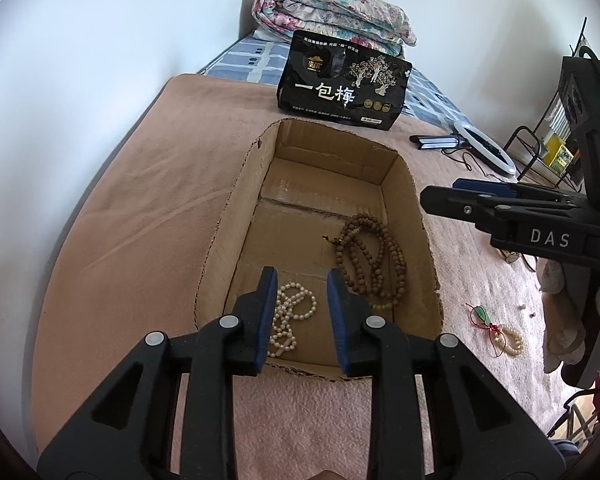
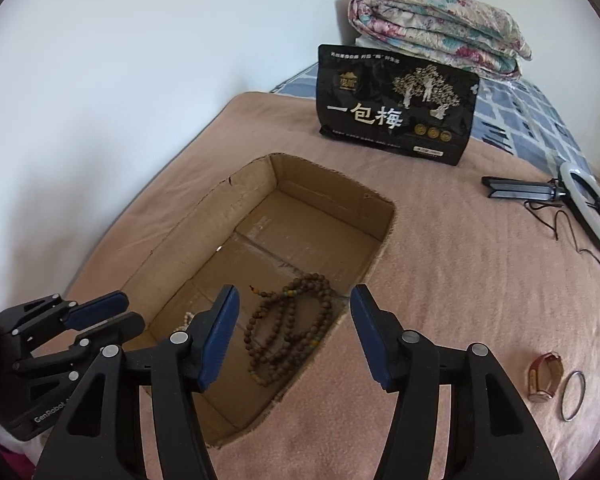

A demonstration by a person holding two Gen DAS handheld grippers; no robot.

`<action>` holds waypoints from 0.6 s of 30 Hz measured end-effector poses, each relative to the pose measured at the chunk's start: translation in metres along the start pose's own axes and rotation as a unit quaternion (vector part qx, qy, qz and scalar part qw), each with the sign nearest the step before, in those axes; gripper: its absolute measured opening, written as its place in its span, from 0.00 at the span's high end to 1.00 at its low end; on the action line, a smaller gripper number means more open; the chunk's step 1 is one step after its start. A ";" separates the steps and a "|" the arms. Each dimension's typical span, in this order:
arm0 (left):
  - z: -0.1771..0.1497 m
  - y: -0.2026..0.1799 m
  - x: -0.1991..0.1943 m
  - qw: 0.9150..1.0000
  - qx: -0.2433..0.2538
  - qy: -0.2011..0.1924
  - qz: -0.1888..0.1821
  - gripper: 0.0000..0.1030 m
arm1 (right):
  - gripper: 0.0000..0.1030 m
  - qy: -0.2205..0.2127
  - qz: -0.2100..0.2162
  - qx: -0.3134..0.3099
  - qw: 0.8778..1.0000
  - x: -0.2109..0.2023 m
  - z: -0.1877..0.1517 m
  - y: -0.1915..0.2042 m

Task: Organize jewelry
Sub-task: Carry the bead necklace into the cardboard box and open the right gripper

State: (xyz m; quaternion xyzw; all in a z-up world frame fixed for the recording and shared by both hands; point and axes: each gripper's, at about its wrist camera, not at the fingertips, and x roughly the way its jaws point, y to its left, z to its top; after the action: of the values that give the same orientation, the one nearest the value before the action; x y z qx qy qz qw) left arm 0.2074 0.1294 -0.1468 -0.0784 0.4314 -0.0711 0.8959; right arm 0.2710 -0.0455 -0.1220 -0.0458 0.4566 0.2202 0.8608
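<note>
An open cardboard box lies on a pink blanket. Inside lie a brown bead necklace and a white pearl strand. My left gripper is open and empty above the pearls; it also shows at the left of the right wrist view. My right gripper is open and empty above the brown beads, and shows at the right of the left wrist view. On the blanket lie a pearl bracelet with red cord and green pendant, a watch and a metal bangle.
A black snack bag stands behind the box. A folded floral quilt lies at the back. A ring light with folded stand lies to the right. A white wall runs along the left.
</note>
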 end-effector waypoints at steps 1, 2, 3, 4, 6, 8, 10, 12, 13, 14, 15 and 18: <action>0.000 -0.002 -0.002 1.000 0.001 -0.001 0.000 0.76 | 0.45 -0.001 0.000 0.001 1.000 -0.002 0.000 -0.001; -0.001 -0.004 -0.004 1.000 0.003 -0.003 0.001 0.76 | 0.45 -0.003 0.000 0.003 1.000 -0.006 -0.001 -0.003; -0.001 -0.006 -0.006 1.000 0.005 -0.004 0.001 0.76 | 0.45 -0.005 0.000 0.003 1.000 -0.008 -0.002 -0.004; -0.001 -0.008 -0.008 1.000 0.007 -0.006 0.002 0.76 | 0.45 -0.008 -0.001 0.003 1.000 -0.013 -0.003 -0.007; -0.001 -0.014 -0.012 1.000 0.010 -0.009 0.001 0.76 | 0.45 -0.013 -0.004 0.002 1.000 -0.020 -0.004 -0.011; 0.000 -0.021 -0.016 1.000 0.015 -0.013 0.000 0.76 | 0.45 -0.017 -0.008 0.001 1.000 -0.028 -0.005 -0.015; 0.000 -0.028 -0.020 1.000 0.020 -0.016 -0.002 0.76 | 0.44 -0.023 -0.012 0.004 1.000 -0.038 -0.008 -0.021; -0.001 -0.037 -0.024 0.999 0.027 -0.020 -0.005 0.76 | 0.38 -0.029 -0.015 0.007 0.999 -0.047 -0.010 -0.028; -0.001 -0.041 -0.025 0.999 0.030 -0.021 -0.008 0.76 | 0.36 -0.033 -0.019 0.009 0.999 -0.053 -0.012 -0.033; -0.002 -0.047 -0.026 0.999 0.034 -0.022 -0.013 0.76 | 0.34 -0.038 -0.024 0.009 0.999 -0.058 -0.013 -0.037; -0.002 -0.052 -0.027 0.999 0.038 -0.023 -0.020 0.76 | 0.33 -0.042 -0.029 0.009 0.999 -0.063 -0.015 -0.041; -0.004 -0.068 -0.030 0.998 0.048 -0.025 -0.031 0.76 | 0.30 -0.053 -0.051 0.008 0.997 -0.080 -0.020 -0.054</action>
State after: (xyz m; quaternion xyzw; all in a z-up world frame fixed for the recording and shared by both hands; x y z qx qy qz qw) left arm 0.1813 0.0687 -0.1129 -0.0506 0.4020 -0.1173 0.9067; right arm 0.2397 -0.1265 -0.0754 -0.0509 0.4088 0.1743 0.8944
